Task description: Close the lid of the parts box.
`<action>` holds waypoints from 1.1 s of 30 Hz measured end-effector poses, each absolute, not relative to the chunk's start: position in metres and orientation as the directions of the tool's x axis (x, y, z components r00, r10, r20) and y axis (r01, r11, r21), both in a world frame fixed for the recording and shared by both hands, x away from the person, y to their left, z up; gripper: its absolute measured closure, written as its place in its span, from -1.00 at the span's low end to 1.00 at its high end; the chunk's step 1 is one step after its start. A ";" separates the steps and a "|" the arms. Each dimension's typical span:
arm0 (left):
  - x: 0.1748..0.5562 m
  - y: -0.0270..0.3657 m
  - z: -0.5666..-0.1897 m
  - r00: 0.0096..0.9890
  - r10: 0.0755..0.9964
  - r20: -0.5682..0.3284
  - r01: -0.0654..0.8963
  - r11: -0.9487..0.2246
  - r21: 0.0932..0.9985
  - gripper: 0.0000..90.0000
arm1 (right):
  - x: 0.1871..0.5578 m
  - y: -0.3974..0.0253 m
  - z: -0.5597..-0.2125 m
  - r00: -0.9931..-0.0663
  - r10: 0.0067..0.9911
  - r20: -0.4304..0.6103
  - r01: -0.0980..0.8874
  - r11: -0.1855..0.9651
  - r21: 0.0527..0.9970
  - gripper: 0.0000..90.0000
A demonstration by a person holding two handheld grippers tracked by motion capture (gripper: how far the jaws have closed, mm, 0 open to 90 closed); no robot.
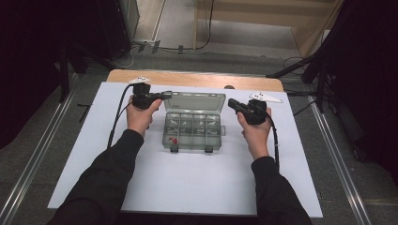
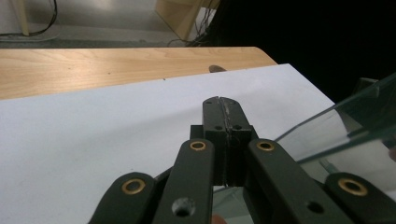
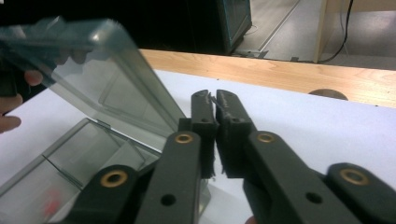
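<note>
Box [image 1: 192, 126] contents blurred, unidentifiable.

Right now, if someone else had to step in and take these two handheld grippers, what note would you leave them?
Left gripper: jaws shut on nothing, at the left edge of the raised lid.
Right gripper: jaws nearly shut, holding nothing, just right of the lid.
The clear compartment box sits mid-table on the white sheet, lid open and tilted back. Small parts lie in several compartments, and a red piece sits front left.
Done: the lid is up. Left: whatever is to be done with the parts; none is gripped yet.
</note>
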State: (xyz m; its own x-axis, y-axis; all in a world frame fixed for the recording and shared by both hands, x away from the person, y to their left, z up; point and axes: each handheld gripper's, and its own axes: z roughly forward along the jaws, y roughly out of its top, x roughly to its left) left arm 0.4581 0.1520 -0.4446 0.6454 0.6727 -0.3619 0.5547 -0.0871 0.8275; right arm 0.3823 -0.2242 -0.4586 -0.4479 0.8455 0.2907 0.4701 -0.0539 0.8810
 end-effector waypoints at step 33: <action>0.386 0.160 -0.437 0.684 0.683 -0.256 0.465 -0.137 0.875 1.00 | 0.344 -0.200 -0.453 -0.514 0.809 0.283 0.453 -0.024 0.891 1.00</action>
State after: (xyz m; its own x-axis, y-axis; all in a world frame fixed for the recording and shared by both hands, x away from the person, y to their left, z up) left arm 0.3861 0.1599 -0.4370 0.6844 0.6826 -0.2562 0.4645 -0.1374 0.8748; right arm 0.3439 -0.1999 -0.4526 -0.5143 0.8095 0.2832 0.4532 -0.0238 0.8911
